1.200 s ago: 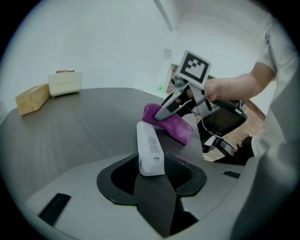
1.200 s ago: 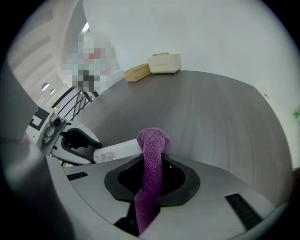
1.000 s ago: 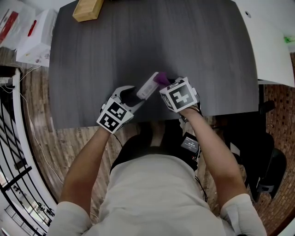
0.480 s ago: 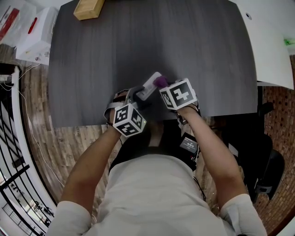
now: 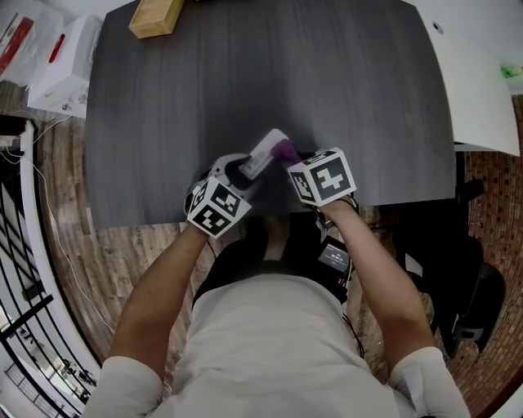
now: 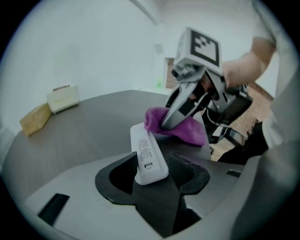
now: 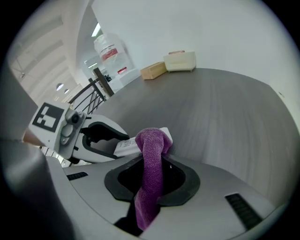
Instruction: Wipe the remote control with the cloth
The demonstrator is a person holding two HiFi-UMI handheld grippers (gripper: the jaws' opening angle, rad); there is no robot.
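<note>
A white remote control sticks out over the dark table near its front edge, label side up in the left gripper view. My left gripper has its near end between the jaws, which are closing, pads against its sides. A purple cloth is pinched in my right gripper, which is shut on it. The cloth's folded end presses on the remote's far tip. From the left gripper view, the cloth drapes under the right gripper's fingers.
A wooden block lies at the table's far left corner, seen too as a tan block beside a cream box. White boxes stand off the left side. A white tabletop adjoins on the right.
My left gripper let go of the remote, rolled its marker cube round, and has closed on the remote again. The right gripper with the cloth has shifted slightly toward me.
</note>
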